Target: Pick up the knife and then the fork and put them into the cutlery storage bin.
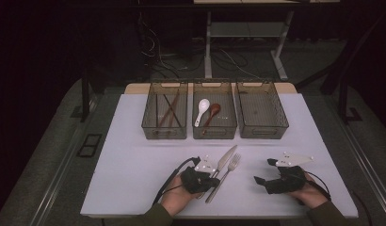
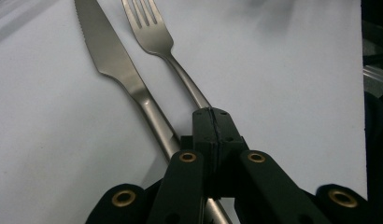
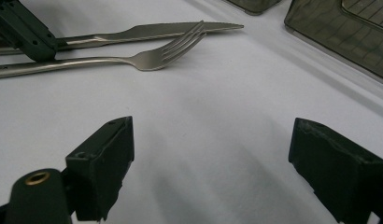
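The high view looked forward and down from above the person's side, taking in the whole white table (image 1: 134, 141) from a distance, with three bins (image 1: 214, 110) at upper centre. The left gripper view sat close above the tabletop, facing along its own jaws toward the knife (image 2: 119, 65) and fork (image 2: 154, 32) in the upper left of the frame. The right gripper view sat equally low, facing across the table; it shared the knife (image 3: 157, 31) and fork (image 3: 147, 58) with the other two views.

White table (image 1: 134, 155) bears three bins (image 1: 214, 110) at its far edge; knife (image 1: 226, 157) and fork (image 1: 229, 168) lie nearer than the bins.
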A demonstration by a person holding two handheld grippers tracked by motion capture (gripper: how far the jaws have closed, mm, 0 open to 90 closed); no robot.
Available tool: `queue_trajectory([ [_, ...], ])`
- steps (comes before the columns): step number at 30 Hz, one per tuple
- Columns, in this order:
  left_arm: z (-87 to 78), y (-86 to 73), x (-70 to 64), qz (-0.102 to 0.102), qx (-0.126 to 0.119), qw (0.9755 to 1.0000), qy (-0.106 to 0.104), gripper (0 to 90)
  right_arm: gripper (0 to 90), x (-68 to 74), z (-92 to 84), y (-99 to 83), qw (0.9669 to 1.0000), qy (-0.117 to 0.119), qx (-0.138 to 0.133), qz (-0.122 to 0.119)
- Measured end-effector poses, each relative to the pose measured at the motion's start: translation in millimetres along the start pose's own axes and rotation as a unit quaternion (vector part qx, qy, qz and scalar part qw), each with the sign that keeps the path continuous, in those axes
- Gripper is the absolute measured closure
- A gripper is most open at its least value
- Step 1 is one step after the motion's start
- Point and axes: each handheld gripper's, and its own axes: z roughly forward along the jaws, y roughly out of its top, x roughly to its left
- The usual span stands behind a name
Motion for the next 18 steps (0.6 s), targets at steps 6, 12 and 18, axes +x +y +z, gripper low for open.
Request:
queue_trajectory([
  [6, -4.8, -1.4, 5.0, 0.007, 0.008, 0.9998, 0.016, 89.4, 14.0, -0.4, -0.7, -0.4, 1.0, -0.001, -0.002, 0.0],
  [12, -11.3, -4.3, 13.6, -0.003, 0.011, 0.999, 0.042, 89.4, 14.0, -0.8, -1.1, -0.4, 1.0, -0.001, -0.002, 0.0],
  [18, -16.5, -7.7, 23.0, -0.017, 0.009, 0.9989, 0.043, 89.4, 14.0, -0.5, -0.7, -0.5, 1.0, 0.0, -0.001, 0.001],
])
